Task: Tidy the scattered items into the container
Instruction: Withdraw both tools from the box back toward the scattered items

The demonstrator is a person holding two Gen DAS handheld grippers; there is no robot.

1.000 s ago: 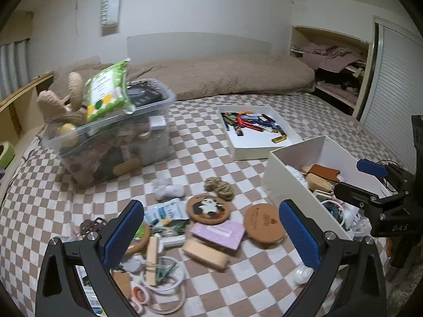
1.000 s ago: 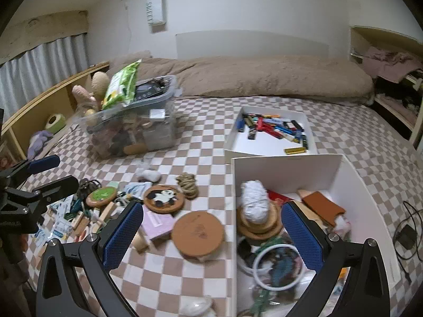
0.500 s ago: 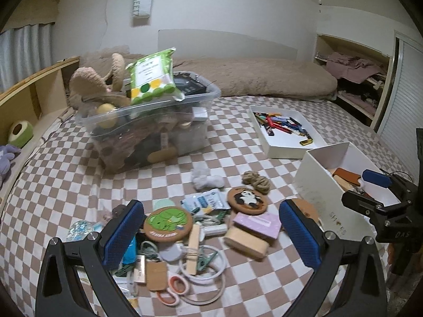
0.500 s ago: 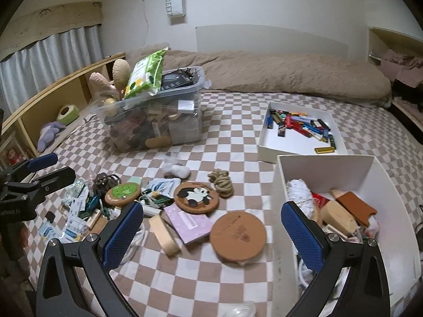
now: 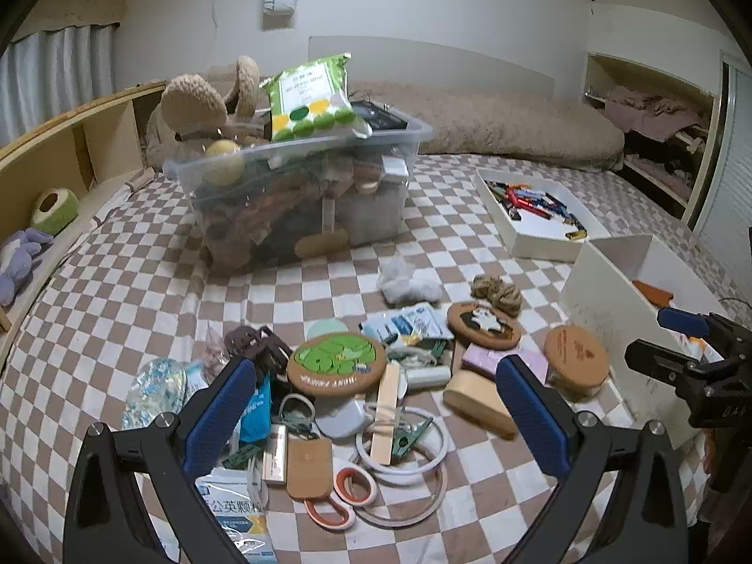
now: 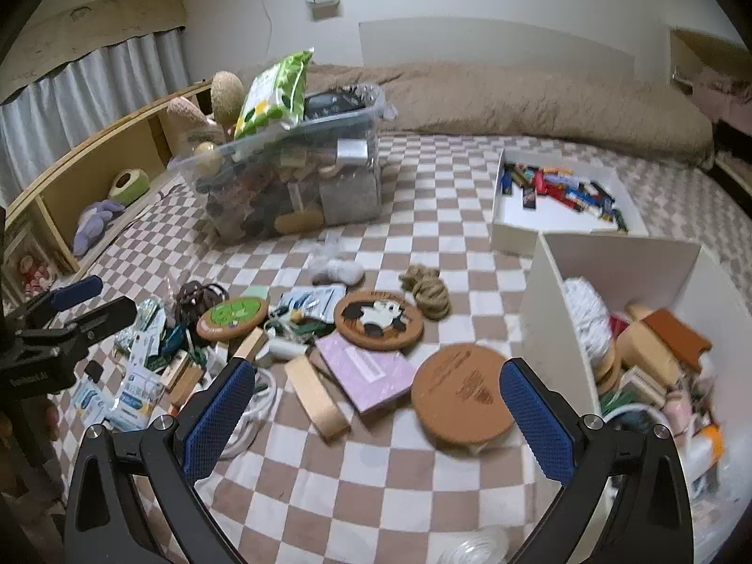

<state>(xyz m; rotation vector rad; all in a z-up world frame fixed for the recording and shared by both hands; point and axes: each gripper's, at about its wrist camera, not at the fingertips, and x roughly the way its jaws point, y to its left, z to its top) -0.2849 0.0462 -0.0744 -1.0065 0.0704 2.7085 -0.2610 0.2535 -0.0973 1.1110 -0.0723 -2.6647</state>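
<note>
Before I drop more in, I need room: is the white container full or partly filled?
Partly filled. The white container holds white yarn and wooden pieces low inside; its upper walls show bare.

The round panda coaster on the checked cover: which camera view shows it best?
The right wrist view shows the panda coaster best: it lies large, near the middle, its whole face clear. In the left wrist view the panda coaster is smaller and further off, its far edge touching the rope knot.

Three round coasters (image 6: 379, 320), two white boxes (image 6: 559, 324), one clear bin (image 6: 301, 178)
</note>
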